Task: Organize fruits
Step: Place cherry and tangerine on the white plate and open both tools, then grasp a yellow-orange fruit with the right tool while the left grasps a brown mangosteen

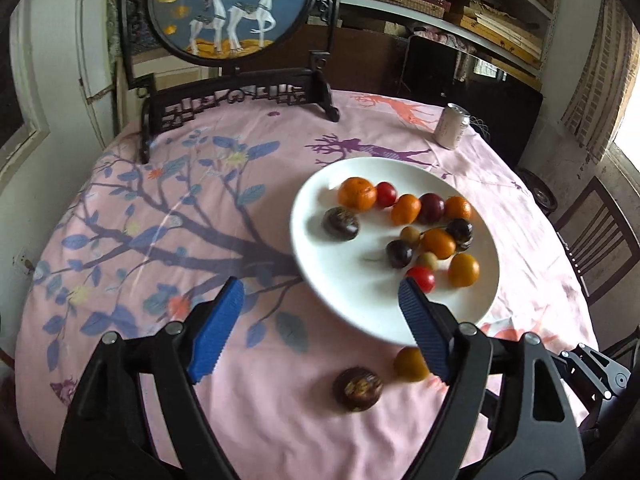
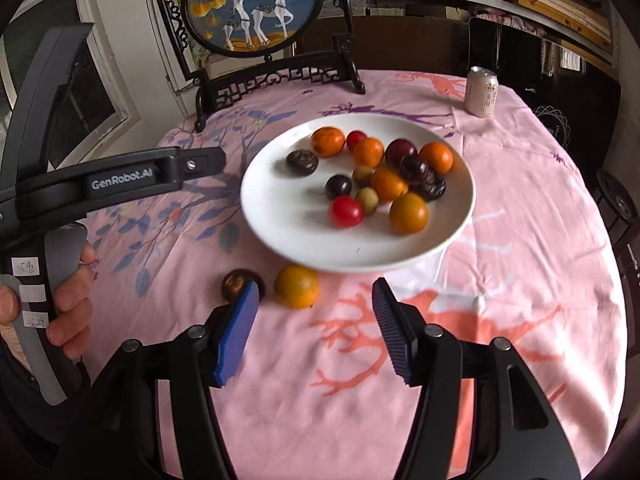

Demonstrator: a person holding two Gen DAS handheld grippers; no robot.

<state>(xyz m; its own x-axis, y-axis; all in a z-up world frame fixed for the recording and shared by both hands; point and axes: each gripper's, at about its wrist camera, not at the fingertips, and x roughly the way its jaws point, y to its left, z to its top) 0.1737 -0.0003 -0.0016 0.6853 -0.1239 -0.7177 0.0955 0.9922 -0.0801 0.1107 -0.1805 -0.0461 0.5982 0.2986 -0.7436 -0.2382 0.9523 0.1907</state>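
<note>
A white plate [image 1: 320, 256] [image 2: 288, 236] on the pink tablecloth holds several small fruits: oranges, red tomatoes, dark plums and brownish ones. Two fruits lie on the cloth in front of the plate: an orange one [image 1: 410, 363] [image 2: 297, 286] and a dark brown one [image 1: 358, 389] [image 2: 236, 283]. My left gripper [image 1: 320, 300] is open and empty above the plate's near edge, with both loose fruits below its fingers. My right gripper [image 2: 314, 300] is open and empty just behind the orange fruit. The left gripper's body [image 2: 120, 178] shows at the left of the right wrist view.
A drink can [image 1: 452, 126] [image 2: 481, 91] stands at the far right of the table. A black carved stand with a round deer picture [image 1: 228, 8] [image 2: 256, 4] stands at the back. A wooden chair [image 1: 596, 240] is at the right.
</note>
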